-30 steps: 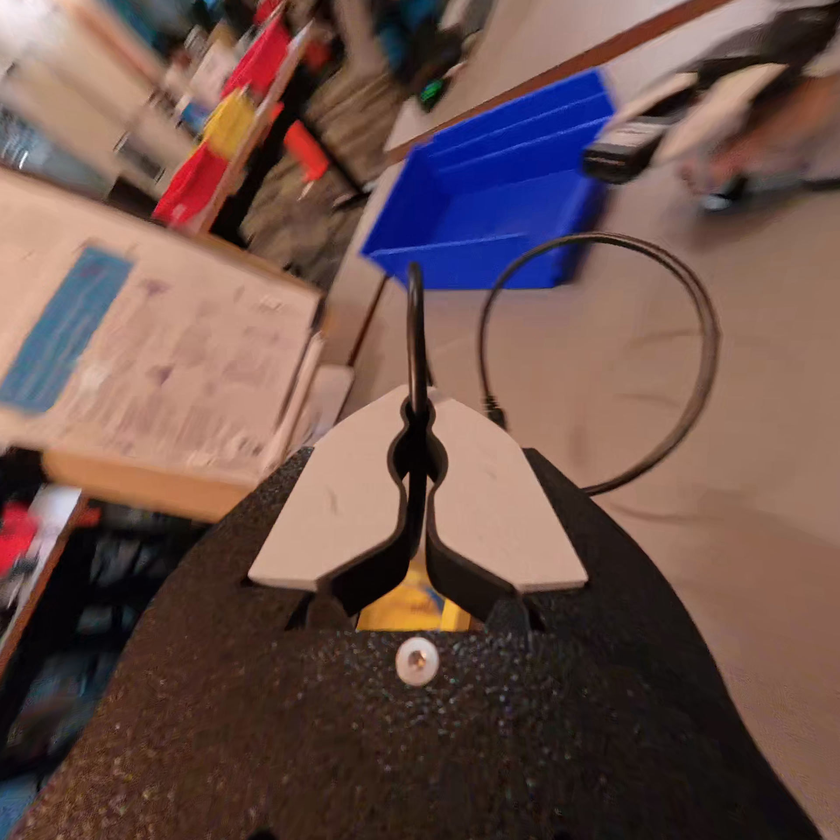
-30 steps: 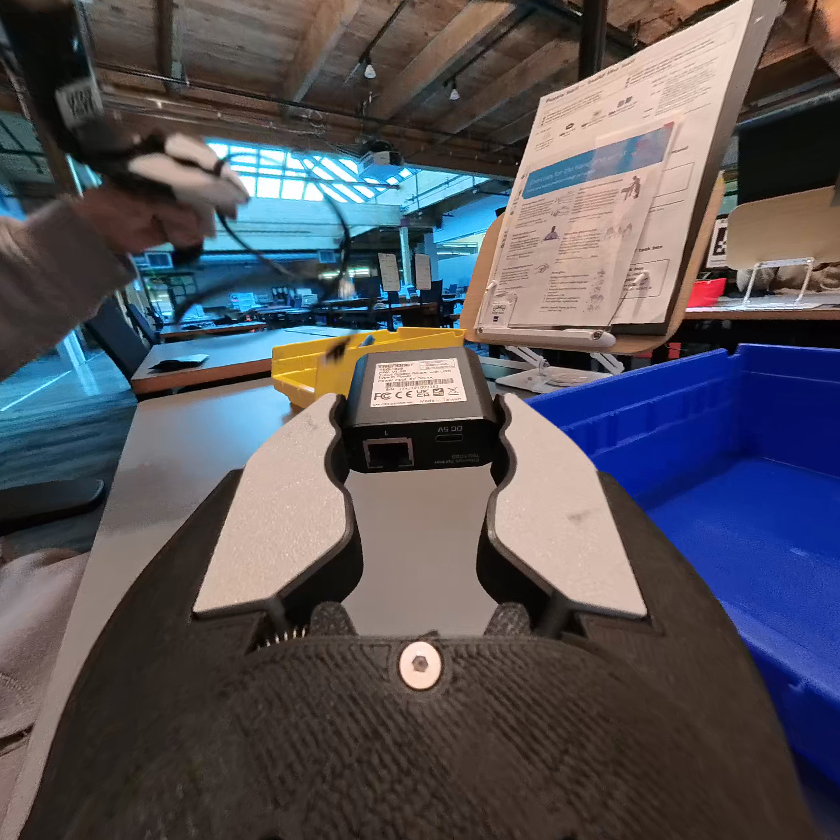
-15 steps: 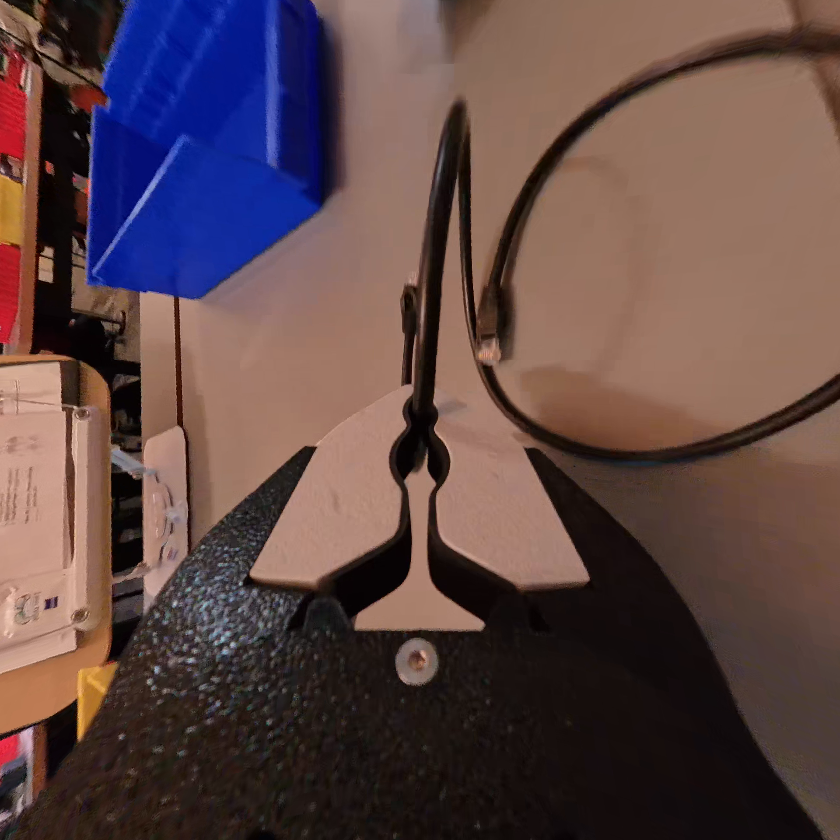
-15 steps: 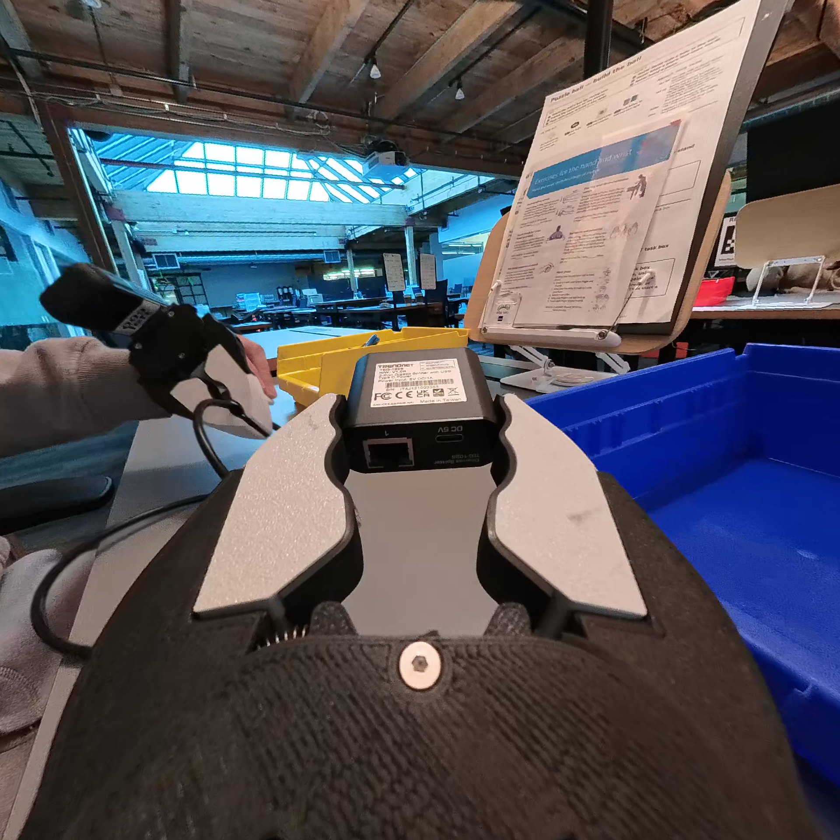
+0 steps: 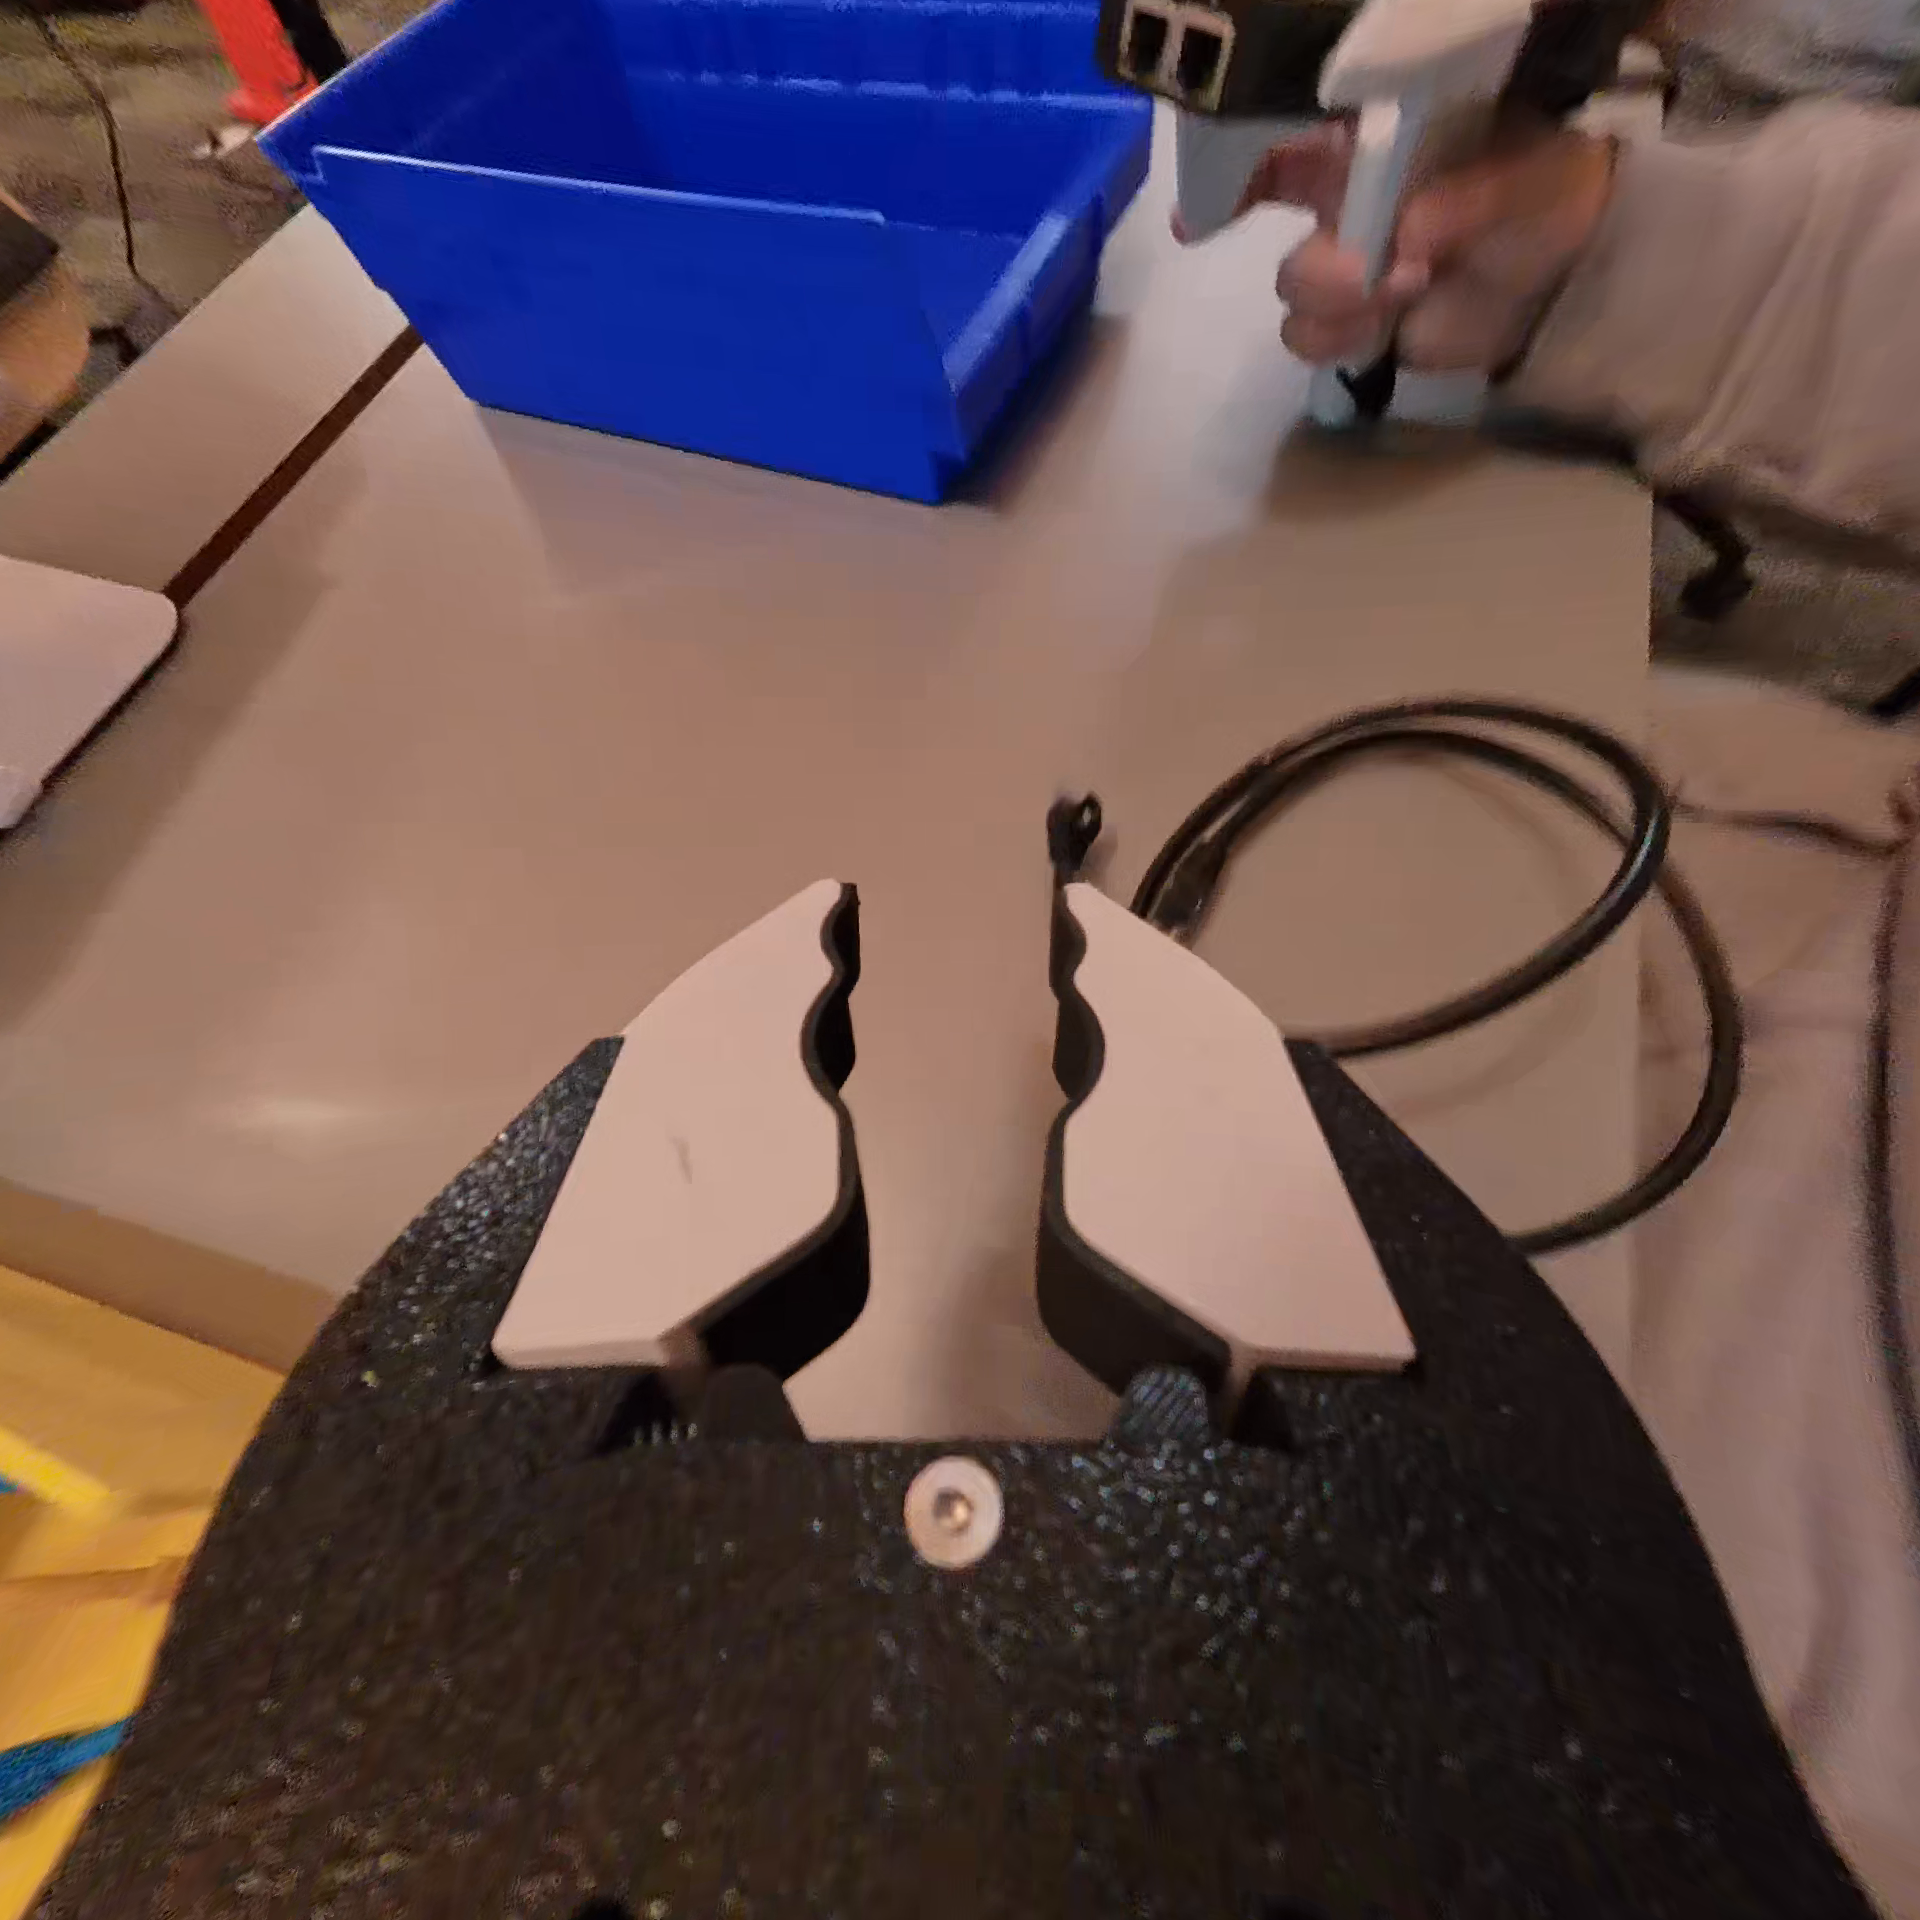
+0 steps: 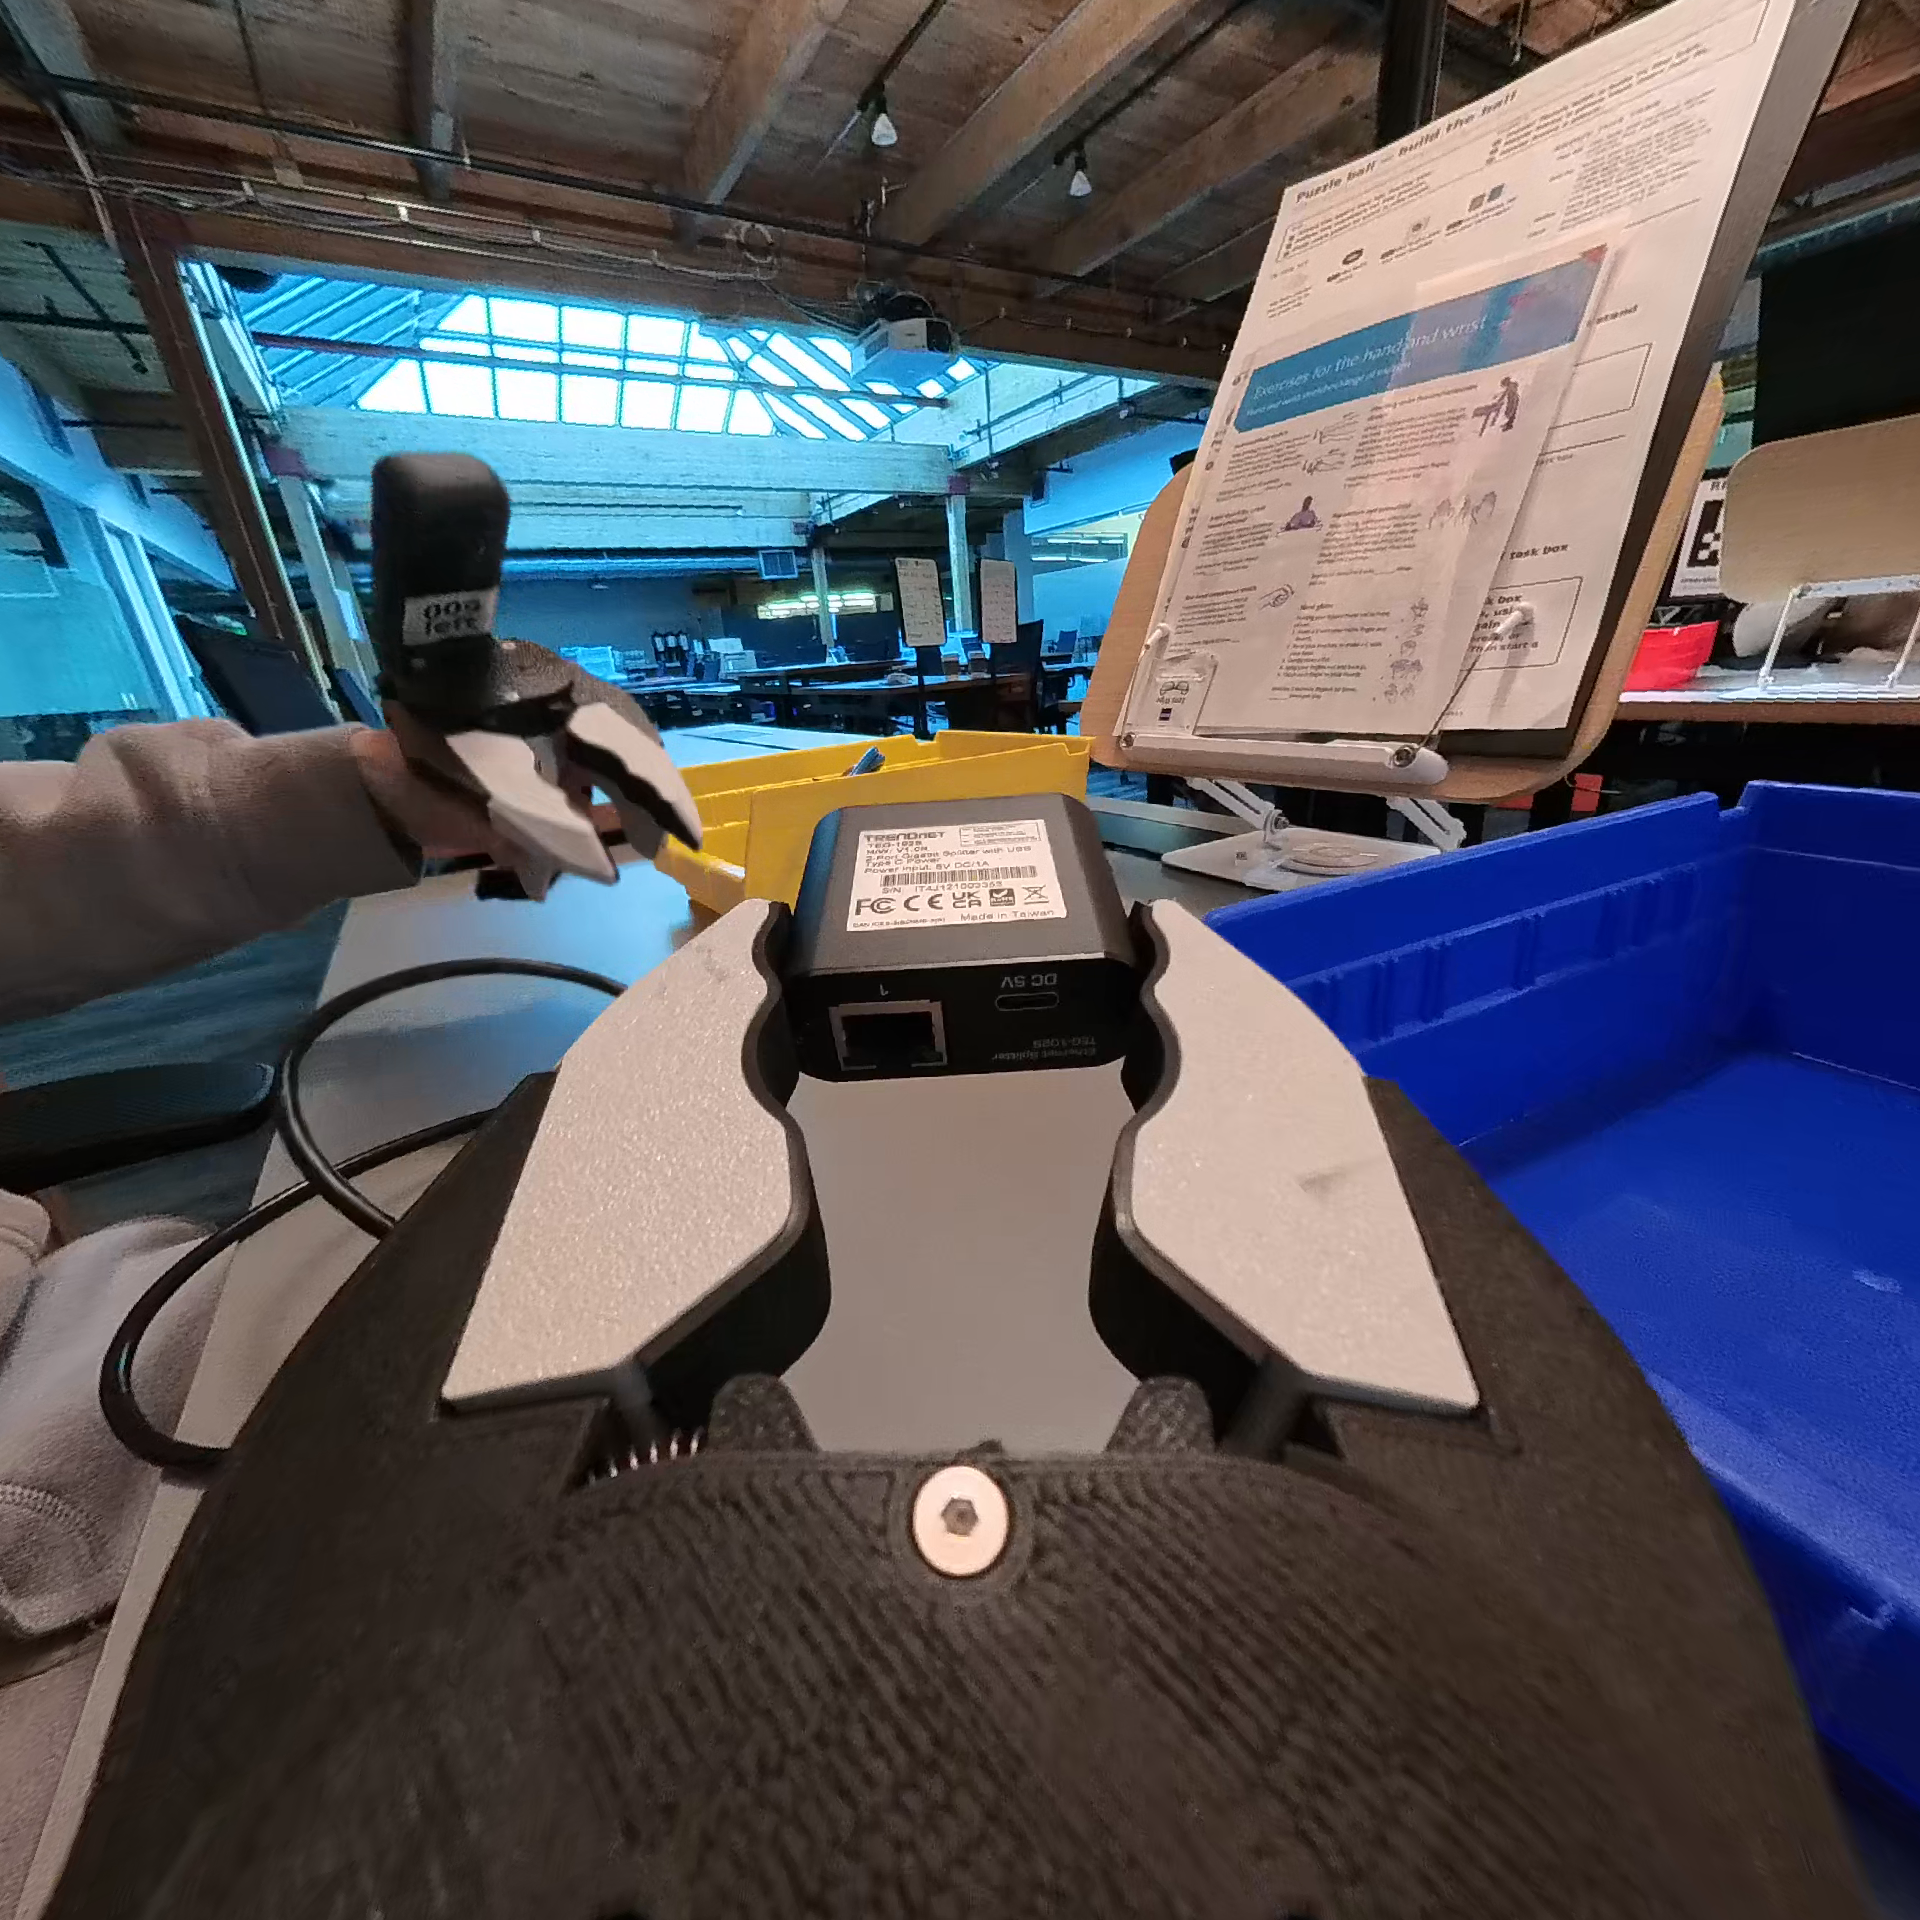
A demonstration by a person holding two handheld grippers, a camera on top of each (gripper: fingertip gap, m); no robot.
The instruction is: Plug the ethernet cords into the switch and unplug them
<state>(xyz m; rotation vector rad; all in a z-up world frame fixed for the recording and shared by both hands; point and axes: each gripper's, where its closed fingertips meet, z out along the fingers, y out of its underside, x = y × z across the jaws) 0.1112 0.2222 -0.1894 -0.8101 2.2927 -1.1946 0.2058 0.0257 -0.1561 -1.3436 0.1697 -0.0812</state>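
Since the earlier frame the left gripper (image 5: 956, 904) has released the black ethernet cord (image 5: 1621, 831); its jaws stand wide and empty, the cord coiled on the table (image 5: 623, 779) at 2 o'clock. The right gripper (image 6: 956, 925) clamps the black switch (image 6: 961, 914), whose white printed label faces up. Advice: regrasp just behind the plug (image 5: 1070, 826), aligned with a port.

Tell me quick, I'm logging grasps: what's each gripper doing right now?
Left gripper: open, empty; the cord lies on the table.
Right gripper: closed on the switch.
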